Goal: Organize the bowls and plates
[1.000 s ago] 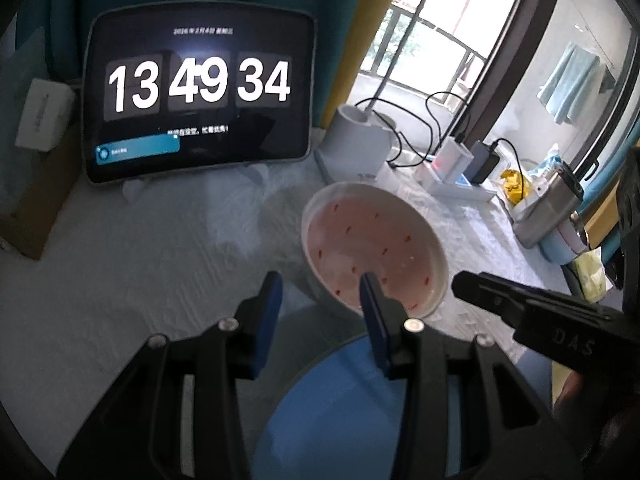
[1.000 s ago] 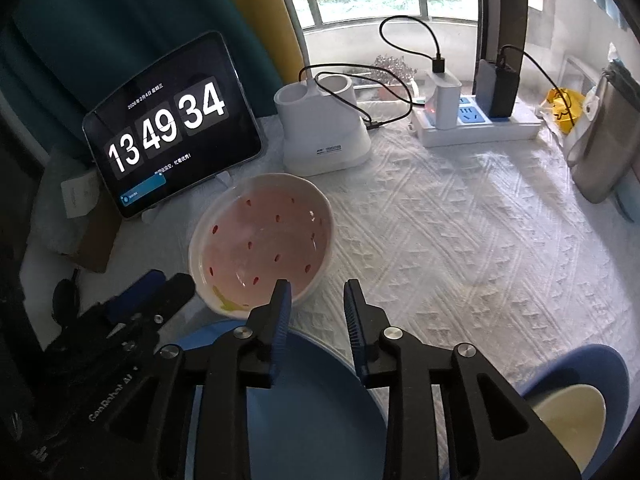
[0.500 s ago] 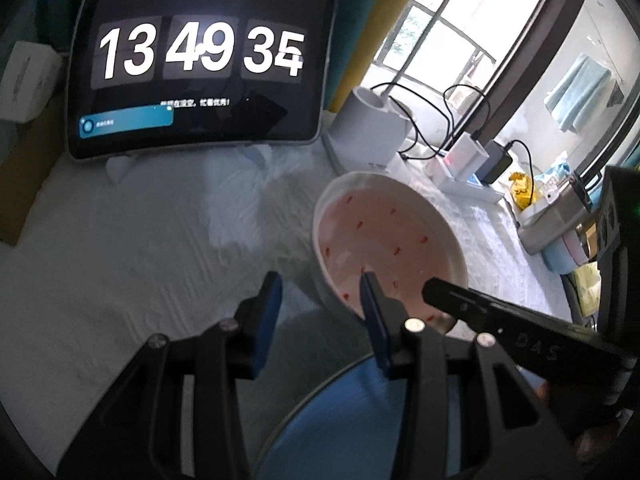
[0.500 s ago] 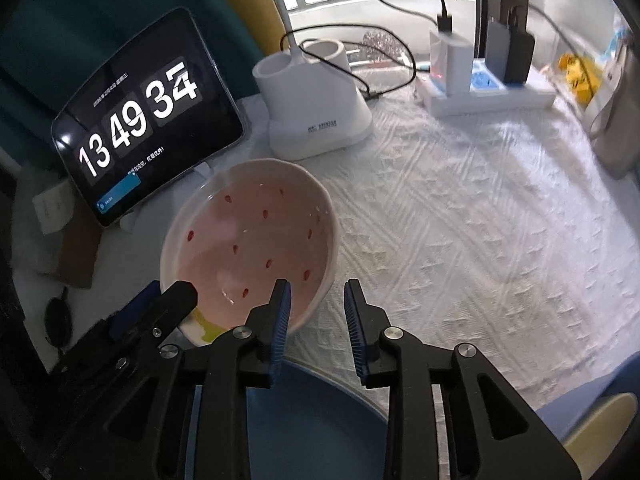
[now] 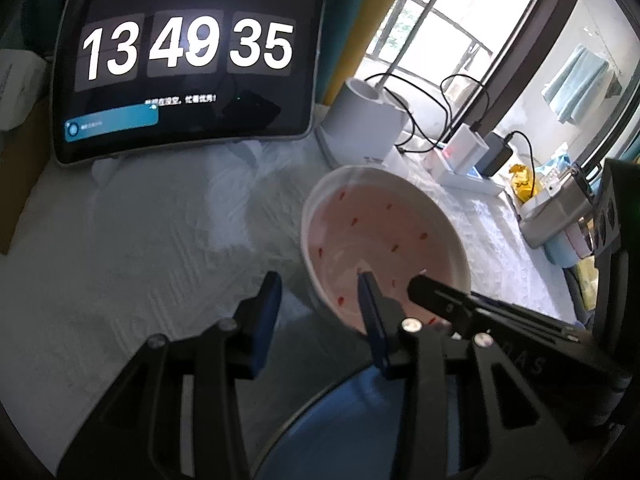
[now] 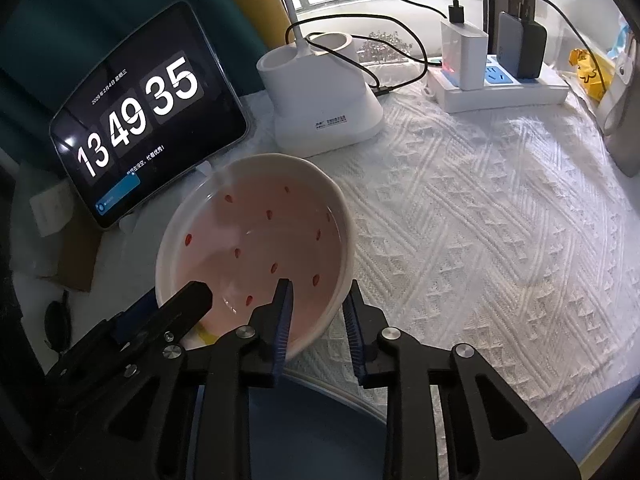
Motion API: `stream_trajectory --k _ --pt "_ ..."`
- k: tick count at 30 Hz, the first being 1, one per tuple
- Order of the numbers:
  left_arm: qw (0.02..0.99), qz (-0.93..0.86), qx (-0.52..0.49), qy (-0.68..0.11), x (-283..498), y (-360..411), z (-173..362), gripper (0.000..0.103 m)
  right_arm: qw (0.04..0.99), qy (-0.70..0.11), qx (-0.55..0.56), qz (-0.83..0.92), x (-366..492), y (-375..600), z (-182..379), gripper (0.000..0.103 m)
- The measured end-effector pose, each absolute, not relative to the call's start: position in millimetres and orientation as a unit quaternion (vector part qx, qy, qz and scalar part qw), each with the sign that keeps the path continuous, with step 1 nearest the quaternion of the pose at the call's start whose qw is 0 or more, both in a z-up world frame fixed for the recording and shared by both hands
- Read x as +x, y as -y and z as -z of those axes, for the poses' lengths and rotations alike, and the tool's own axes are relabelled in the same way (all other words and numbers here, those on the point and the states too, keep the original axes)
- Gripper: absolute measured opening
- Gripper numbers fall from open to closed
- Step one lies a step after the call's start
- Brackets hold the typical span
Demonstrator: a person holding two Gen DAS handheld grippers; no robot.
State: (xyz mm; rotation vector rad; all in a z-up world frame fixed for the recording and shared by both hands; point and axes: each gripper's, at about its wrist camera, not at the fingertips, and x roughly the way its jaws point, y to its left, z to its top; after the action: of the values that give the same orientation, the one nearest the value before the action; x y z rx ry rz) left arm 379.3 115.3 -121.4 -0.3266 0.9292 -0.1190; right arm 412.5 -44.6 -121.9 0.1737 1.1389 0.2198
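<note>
From where I stand, one pink bowl (image 6: 256,248) with red flecks sits at the table's centre. One blue plate (image 6: 320,432) lies at six o'clock from it. A second blue dish edge (image 6: 608,412) shows at four o'clock, too cropped to say what kind. One tablet (image 6: 148,132) showing a clock stands at eleven o'clock. One white lamp base (image 6: 324,104) stands at twelve o'clock. One power strip (image 6: 500,92) lies at one o'clock, carrying three plugged blocks: one white, one grey, one black. Two grippers are in the scene, the left gripper (image 5: 320,312) and the right gripper (image 6: 318,320). One white tablecloth (image 6: 480,220) covers the table.
</note>
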Motion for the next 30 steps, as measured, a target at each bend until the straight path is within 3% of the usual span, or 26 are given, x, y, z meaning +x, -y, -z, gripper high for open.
stream_trajectory --k 3,30 --pt "0.881 0.061 -0.147 -0.445 379.0 -111.4 120.2 0.033 0.836 -0.532 0.082 -0.110 411.6 42.6 117.6 0.026" --pt "0.912 0.051 -0.119 -0.388 350.9 -98.6 76.0 0.032 0.859 -0.485 0.084 -0.139 380.3 53.0 72.5 0.024"
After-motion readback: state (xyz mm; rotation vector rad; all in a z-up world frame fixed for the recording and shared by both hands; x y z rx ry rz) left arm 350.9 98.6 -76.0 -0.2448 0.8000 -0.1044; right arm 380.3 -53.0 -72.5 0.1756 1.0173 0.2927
